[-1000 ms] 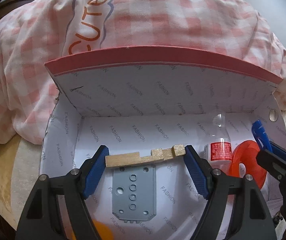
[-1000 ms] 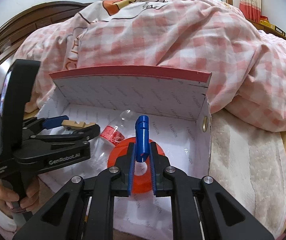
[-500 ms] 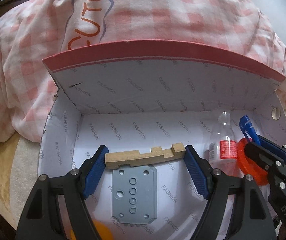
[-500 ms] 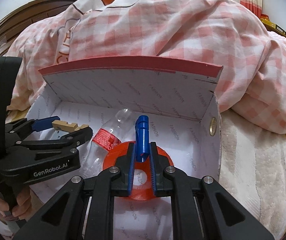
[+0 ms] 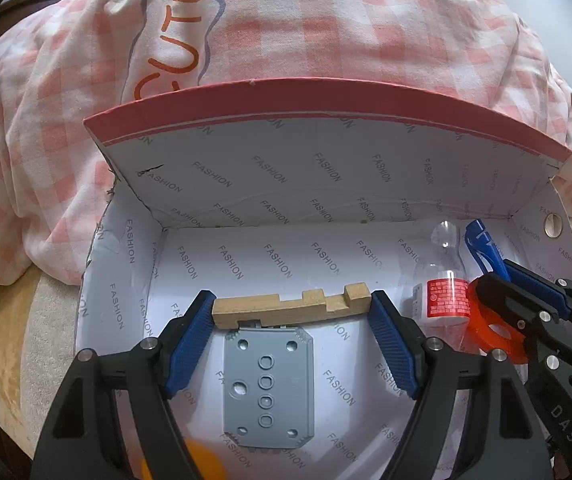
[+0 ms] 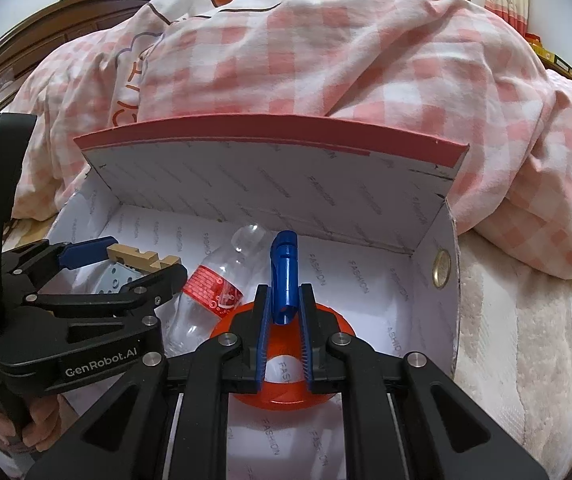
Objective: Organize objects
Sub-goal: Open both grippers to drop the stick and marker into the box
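Left wrist view: left gripper (image 5: 292, 312) clamped on notched wooden block (image 5: 292, 306), held over grey perforated plate (image 5: 267, 388) inside open box (image 5: 326, 168). Clear bottle (image 5: 442, 292) lying alongside.

Right wrist view: right gripper (image 6: 283, 312) pinched narrow on blue tube (image 6: 283, 276), above orange ring (image 6: 281, 360) on box floor.

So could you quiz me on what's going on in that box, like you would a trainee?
1. True or false: the left gripper holds a notched wooden piece.
2. What colour is the part in the right gripper?
3. Which lies in the box: A) a spoon, B) a clear bottle, C) a shoe?

Key: 1 true. 2 blue; it is a tube-like part. 3 B.
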Available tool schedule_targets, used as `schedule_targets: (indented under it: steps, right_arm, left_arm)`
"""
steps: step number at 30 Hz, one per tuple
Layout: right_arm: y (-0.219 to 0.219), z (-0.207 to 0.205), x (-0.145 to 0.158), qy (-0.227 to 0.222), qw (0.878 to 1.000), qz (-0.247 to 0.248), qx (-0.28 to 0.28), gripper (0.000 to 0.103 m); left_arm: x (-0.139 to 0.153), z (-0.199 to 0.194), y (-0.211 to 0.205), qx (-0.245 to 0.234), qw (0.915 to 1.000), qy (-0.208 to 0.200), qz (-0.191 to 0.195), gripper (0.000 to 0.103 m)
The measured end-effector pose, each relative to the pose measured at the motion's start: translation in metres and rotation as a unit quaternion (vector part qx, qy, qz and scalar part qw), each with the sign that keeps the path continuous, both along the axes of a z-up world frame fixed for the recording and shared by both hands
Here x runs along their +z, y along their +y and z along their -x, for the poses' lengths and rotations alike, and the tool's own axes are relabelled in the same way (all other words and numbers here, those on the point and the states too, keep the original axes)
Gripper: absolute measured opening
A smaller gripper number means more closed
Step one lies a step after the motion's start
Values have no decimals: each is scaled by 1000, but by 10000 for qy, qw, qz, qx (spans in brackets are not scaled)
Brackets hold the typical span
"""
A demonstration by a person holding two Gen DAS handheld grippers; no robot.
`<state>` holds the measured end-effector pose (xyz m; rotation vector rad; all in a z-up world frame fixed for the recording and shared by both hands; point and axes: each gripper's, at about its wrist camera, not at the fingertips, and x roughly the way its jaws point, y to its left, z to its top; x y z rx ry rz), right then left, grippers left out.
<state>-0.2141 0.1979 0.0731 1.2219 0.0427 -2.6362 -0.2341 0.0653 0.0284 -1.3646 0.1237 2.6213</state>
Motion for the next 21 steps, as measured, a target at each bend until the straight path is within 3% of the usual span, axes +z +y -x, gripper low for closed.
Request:
schedule_targets:
  steps: [4, 6, 11, 21]
  right_arm:
    - [3, 0, 0, -8, 9999, 114, -18, 18]
    - [4, -1, 1, 12, 9999, 111, -46, 27]
    - [5, -4, 2, 61, 9999, 102, -34, 29]
    - [-2, -7, 9, 218, 9996, 192, -30, 45]
  left_arm:
    - [0, 0, 0, 0, 10000, -1, -1, 78]
    - [0, 0, 0, -2, 10000, -1, 1, 78]
    - [0, -1, 0, -1, 10000, -1, 0, 78]
    - [0, -1, 1, -29, 9999, 40, -112, 78]
